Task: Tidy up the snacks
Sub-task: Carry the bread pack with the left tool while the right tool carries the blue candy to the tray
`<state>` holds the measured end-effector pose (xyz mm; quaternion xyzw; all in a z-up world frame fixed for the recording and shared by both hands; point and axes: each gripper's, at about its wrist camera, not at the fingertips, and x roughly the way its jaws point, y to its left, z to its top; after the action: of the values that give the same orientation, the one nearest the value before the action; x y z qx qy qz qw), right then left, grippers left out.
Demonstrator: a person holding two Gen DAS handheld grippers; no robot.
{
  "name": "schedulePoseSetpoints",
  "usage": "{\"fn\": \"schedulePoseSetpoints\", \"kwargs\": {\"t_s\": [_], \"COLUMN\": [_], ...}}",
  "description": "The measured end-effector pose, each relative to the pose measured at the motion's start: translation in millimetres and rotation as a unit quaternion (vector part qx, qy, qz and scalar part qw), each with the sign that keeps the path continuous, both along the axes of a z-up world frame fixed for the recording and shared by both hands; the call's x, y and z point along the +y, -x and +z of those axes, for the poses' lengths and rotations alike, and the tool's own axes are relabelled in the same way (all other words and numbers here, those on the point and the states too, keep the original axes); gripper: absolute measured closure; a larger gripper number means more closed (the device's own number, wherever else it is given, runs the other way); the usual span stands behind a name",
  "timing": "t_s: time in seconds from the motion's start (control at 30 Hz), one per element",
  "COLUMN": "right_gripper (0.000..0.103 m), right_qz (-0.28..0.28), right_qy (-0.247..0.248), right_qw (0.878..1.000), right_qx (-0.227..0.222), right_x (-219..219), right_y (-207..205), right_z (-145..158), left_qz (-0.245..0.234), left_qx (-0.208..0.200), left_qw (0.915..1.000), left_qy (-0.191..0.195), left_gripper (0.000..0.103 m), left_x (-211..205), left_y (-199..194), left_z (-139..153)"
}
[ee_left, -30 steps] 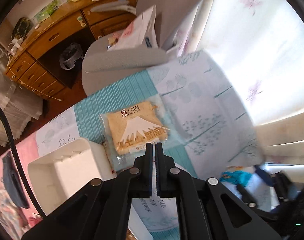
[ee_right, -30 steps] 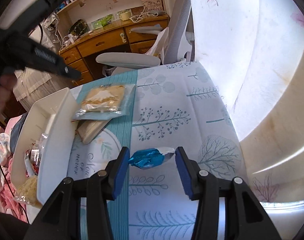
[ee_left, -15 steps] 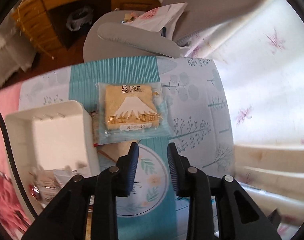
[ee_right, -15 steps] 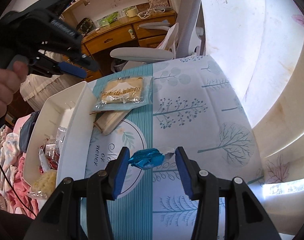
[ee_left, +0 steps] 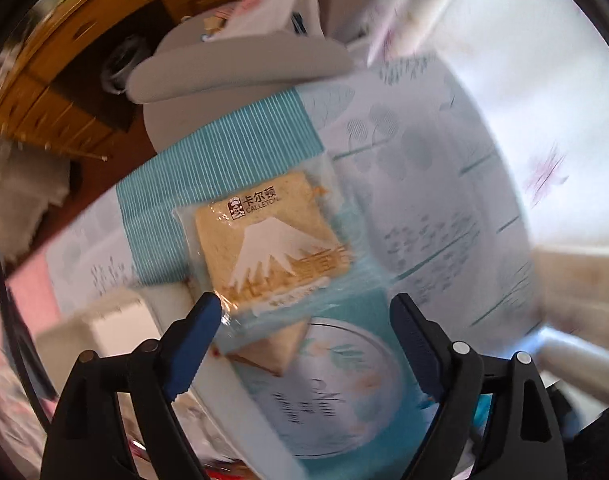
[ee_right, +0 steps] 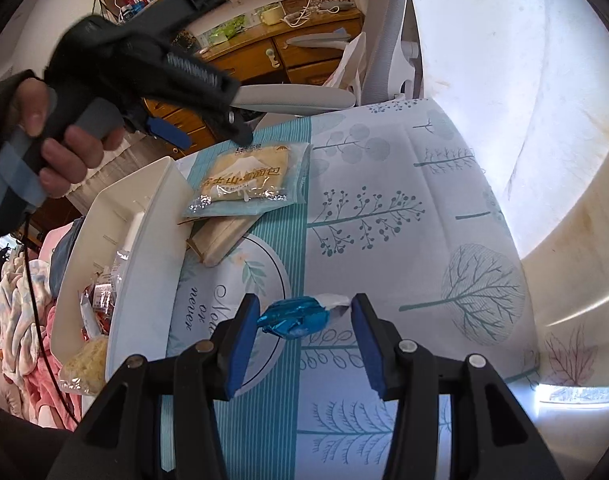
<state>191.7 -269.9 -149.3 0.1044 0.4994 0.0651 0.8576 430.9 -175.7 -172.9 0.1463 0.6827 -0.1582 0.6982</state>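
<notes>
A clear bag of bread with a white mountain print [ee_left: 272,244] lies on the patterned tablecloth [ee_left: 424,208], over a tan packet [ee_left: 276,350]. My left gripper [ee_left: 304,324] is wide open just above the bag's near edge. It also shows in the right wrist view [ee_right: 208,136], held above the bread bag [ee_right: 252,184]. My right gripper [ee_right: 304,320] is open, its jaws on either side of a blue foil candy [ee_right: 294,318] on the cloth. A white bin [ee_right: 144,256] at the left holds several snacks.
A grey office chair [ee_right: 304,98] stands past the table's far edge, with a wooden desk [ee_right: 264,52] behind it. Pink bedding [ee_right: 20,300] lies left of the bin. A pale curtain [ee_right: 524,100] hangs at the right.
My left gripper was shut, then opened wide and came down close to the bread bag. My right gripper has stayed open around the blue candy.
</notes>
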Motion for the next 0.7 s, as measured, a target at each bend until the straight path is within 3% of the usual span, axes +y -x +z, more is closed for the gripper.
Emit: {"fn": "schedulePoseSetpoints", "kwargs": {"t_s": [0.13,0.2,0.37,0.47,0.53,0.7], "right_gripper": [0.055,0.055,0.055,0.055,0.055,0.055], "right_qz": [0.002,0.002,0.008,0.011,0.01,0.01], "right_qy": [-0.007,-0.009,-0.02,-0.025,-0.025,-0.032], "right_qw": [1.0,1.0,1.0,1.0,1.0,0.999], "right_qx": [0.002,0.004,0.007,0.004,0.003,0.001], "right_x": [-3,-3,-3,-1,0,-1], "right_y": [-8,-11,-17,-20,-22,-28], "right_z": [-7,-10,-18,-21,-23,-25], "left_qz": [-0.061,-0.096,-0.156,-0.152,-0.152,-0.176], "left_qx": [0.018,0.034,0.074,0.109,0.126,0.141], "left_qw": [0.9977,0.9945,0.9849,0.9823,0.9802,0.9736], "left_qy": [-0.022,-0.021,-0.014,0.003,0.011,0.035], "left_gripper": [0.017,0.011,0.011,0.01,0.001,0.001], "left_x": [-5,-8,-13,-11,-9,-11], "left_y": [-11,-16,-31,-47,-57,-72], "left_z": [-19,-28,-52,-70,-82,-90]}}
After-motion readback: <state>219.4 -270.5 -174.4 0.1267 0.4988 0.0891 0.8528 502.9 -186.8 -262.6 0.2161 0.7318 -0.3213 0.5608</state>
